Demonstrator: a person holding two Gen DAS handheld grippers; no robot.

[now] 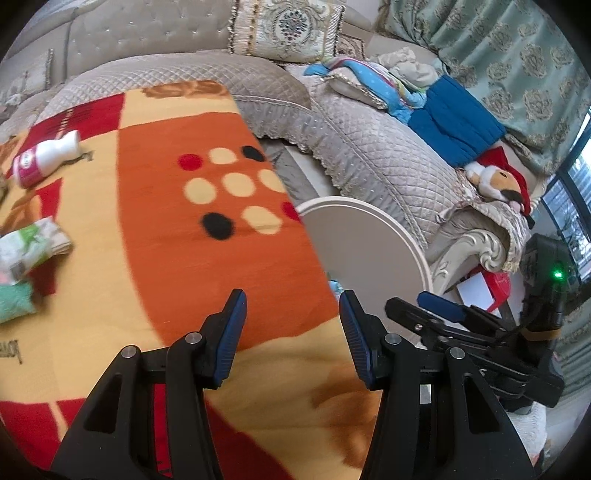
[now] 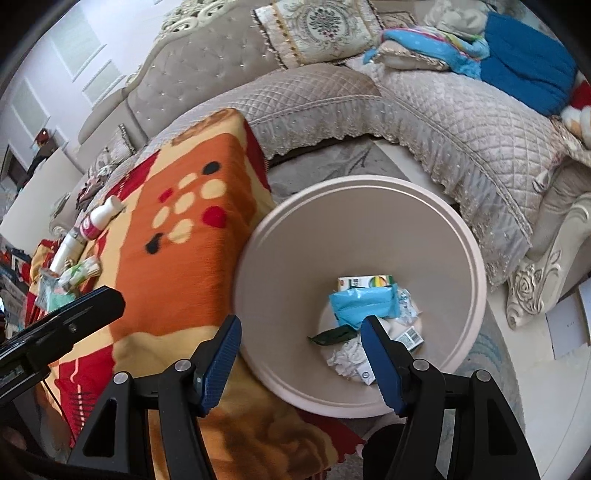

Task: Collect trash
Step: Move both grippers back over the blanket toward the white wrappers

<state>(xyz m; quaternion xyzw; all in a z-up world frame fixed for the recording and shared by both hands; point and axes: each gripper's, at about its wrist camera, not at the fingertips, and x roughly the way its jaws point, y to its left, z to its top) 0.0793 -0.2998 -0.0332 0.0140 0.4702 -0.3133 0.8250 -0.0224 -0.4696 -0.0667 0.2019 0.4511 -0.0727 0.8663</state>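
My left gripper (image 1: 291,304) is open and empty above the orange patterned blanket (image 1: 207,206). A white and pink bottle (image 1: 46,158) lies at the blanket's far left, with crumpled green and white wrappers (image 1: 27,251) nearer. My right gripper (image 2: 301,328) is open and empty, hovering over the rim of the beige round bin (image 2: 476,273). Inside the bin lie a blue packet (image 2: 364,302), a small carton (image 2: 364,282), a dark green wrapper (image 2: 332,335) and crumpled paper (image 2: 347,356). The bottle (image 2: 101,218) and wrappers (image 2: 79,273) also show in the right wrist view.
A quilted beige sofa (image 1: 369,155) curves behind the bin (image 1: 417,251), carrying a cushion (image 1: 288,29), blue clothes (image 1: 454,122) and a plush toy (image 1: 495,181). Green curtains (image 1: 498,55) hang at the right. The right gripper's body (image 1: 480,332) shows beside my left one.
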